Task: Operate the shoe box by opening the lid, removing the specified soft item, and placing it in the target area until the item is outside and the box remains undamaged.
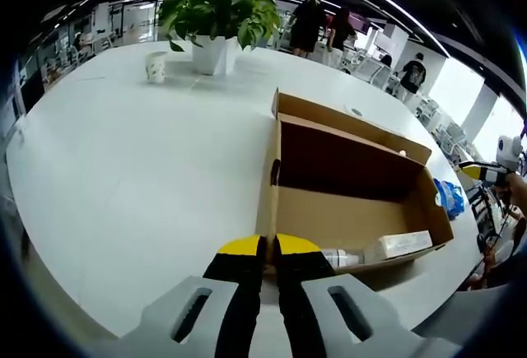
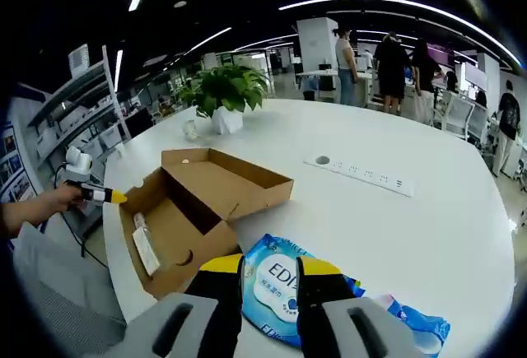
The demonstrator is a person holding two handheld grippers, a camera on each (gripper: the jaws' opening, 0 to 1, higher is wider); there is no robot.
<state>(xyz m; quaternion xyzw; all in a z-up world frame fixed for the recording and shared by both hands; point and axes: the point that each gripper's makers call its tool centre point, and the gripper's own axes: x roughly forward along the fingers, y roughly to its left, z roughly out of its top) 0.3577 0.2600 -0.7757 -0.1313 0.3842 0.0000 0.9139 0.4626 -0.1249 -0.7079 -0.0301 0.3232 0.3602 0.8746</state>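
In right gripper view, right gripper point(image 2: 270, 269) has jaws closed on the blue pack point(image 2: 276, 288), which lies on the table point(image 2: 395, 226) between and under the tips, outside the box point(image 2: 198, 210); box sits open just ahead-left w/ lid point(image 2: 239, 179) back. In left gripper view, left gripper point(image 1: 269, 247) jaws nearly together, clamped on box's near wall. Beyond box: plant point(image 1: 218, 12), cup point(image 1: 156, 67), people at far end.

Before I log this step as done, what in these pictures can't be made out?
- Blue packet: right gripper view, print partly covered by the right hand-held gripper; grip unclear.
- Long white item in the box: left gripper view, label too small.
- Left hand-held gripper: left gripper view, what it pinches is hidden.
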